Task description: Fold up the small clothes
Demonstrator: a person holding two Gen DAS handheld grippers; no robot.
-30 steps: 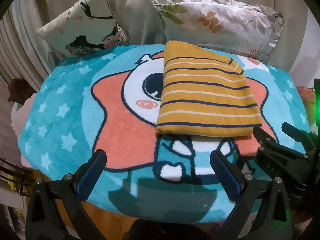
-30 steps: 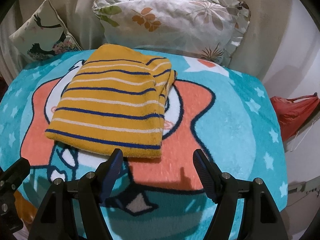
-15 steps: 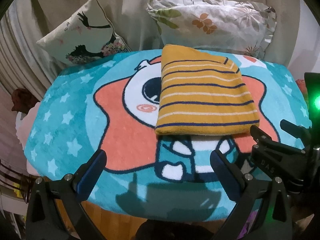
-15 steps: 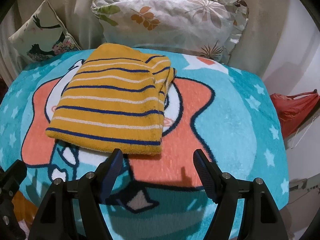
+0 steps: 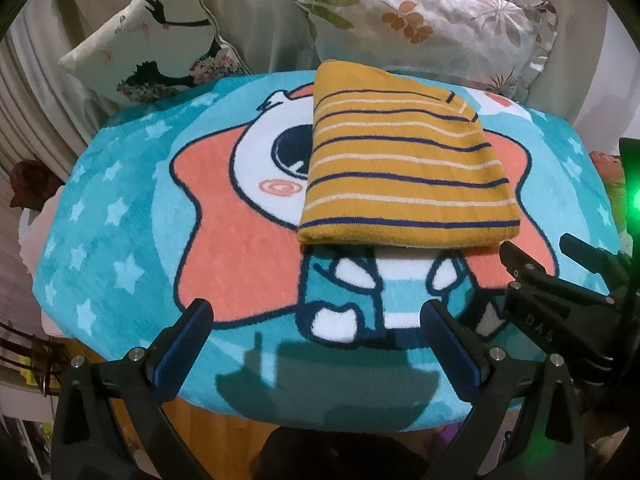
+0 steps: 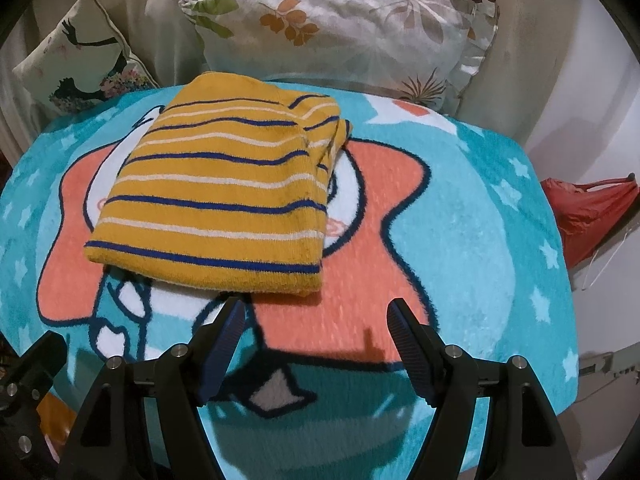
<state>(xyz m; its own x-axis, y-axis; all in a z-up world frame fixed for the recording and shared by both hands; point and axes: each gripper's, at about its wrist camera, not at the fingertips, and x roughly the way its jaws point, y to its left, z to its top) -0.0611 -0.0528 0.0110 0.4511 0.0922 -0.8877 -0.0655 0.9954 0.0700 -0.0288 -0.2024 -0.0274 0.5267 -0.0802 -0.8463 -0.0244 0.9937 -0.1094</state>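
**Folded striped garment lay on the blanket, both tools empty**

The yellow striped garment (image 5: 404, 172) lay folded into a neat rectangle on the cartoon star blanket (image 5: 224, 216), toward its far side, near the floral pillow (image 5: 424, 20). A bird-print cushion (image 5: 148, 48) stood further left. The left hand-held gripper (image 5: 316, 344) hovered over the blanket's near edge, fingers spread wide, holding nothing. The right hand-held gripper (image 6: 316, 340) was likewise spread and empty, just short of the garment's near edge.
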